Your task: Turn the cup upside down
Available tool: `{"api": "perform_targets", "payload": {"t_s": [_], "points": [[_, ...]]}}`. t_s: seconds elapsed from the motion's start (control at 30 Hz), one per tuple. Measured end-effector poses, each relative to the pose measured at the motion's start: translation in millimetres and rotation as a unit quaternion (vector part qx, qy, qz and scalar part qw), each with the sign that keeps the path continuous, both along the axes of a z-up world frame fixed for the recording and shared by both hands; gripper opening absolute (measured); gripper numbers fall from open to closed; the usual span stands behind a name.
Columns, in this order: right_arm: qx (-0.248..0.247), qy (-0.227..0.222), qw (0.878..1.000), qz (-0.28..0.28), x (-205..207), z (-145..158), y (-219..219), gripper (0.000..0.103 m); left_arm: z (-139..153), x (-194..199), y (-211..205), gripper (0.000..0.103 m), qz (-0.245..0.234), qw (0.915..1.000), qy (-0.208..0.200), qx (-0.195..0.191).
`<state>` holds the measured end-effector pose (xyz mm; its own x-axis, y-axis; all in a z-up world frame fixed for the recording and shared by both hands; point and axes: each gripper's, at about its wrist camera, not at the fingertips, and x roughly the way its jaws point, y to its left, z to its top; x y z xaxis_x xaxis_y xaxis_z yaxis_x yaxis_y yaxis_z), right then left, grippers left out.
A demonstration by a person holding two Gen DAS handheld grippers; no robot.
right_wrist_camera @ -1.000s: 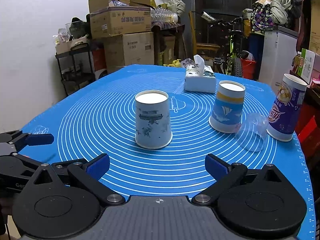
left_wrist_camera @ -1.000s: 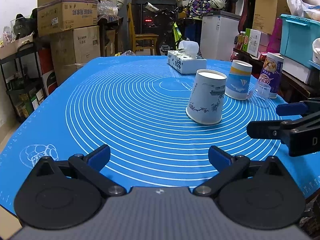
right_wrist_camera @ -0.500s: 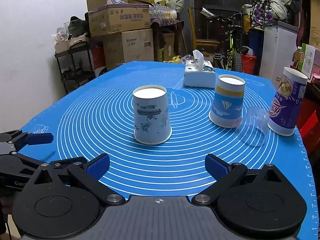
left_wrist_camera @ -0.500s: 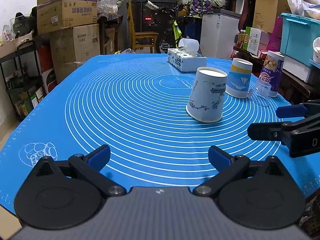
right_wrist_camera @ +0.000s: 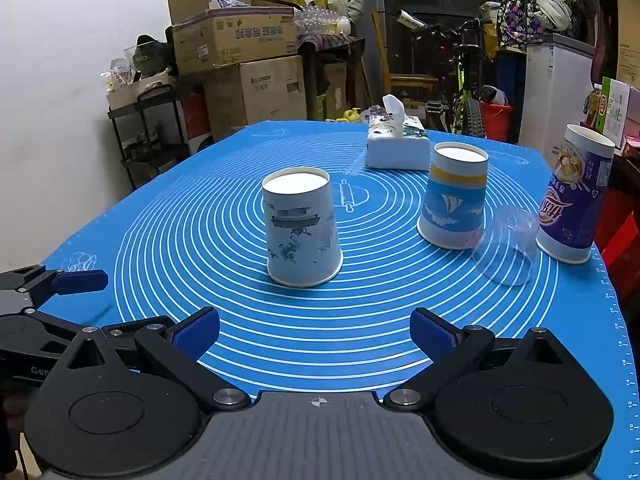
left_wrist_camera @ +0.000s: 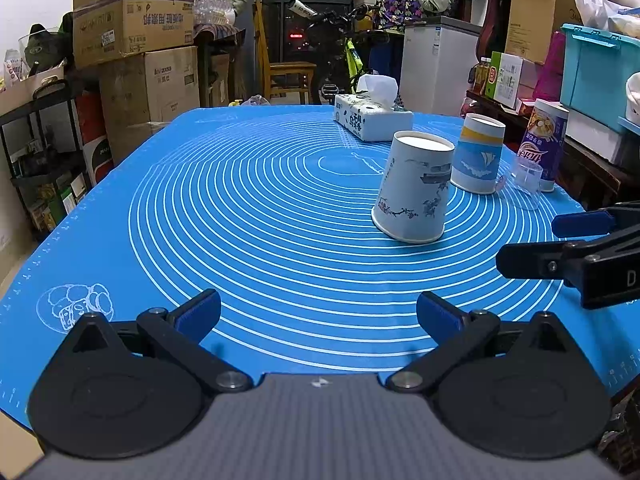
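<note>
Near the middle of the blue tabletop (right_wrist_camera: 168,240), the paper cup (right_wrist_camera: 302,226) stands mouth-down. It looks light and crushable, best gripped gently around its side. Each hand-held gripper, right (right_wrist_camera: 314,332) and left (left_wrist_camera: 318,312), is spread wide, holding nothing.

table covered by blue mat (right_wrist_camera: 400,344) with white rings. on it, all mouth-down: white cup (right_wrist_camera: 301,227) mid-mat, blue cup (right_wrist_camera: 455,196), clear cup (right_wrist_camera: 505,251) tilted just beside it, purple cup (right_wrist_camera: 573,196) at right edge. tissue box (right_wrist_camera: 398,147) further back.
</note>
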<state>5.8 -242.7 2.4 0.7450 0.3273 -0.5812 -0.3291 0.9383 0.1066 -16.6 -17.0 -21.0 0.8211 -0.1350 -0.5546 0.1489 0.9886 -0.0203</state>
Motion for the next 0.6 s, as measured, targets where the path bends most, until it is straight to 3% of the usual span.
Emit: {"api": "perform_targets", "payload": {"t_s": [0.6], "points": [[0.007, 0.006, 1.000, -0.001, 0.3, -1.2, -3.5, 0.101, 0.6, 0.4, 0.2, 0.103, -0.001, 1.0000, 0.000, 0.001]]}}
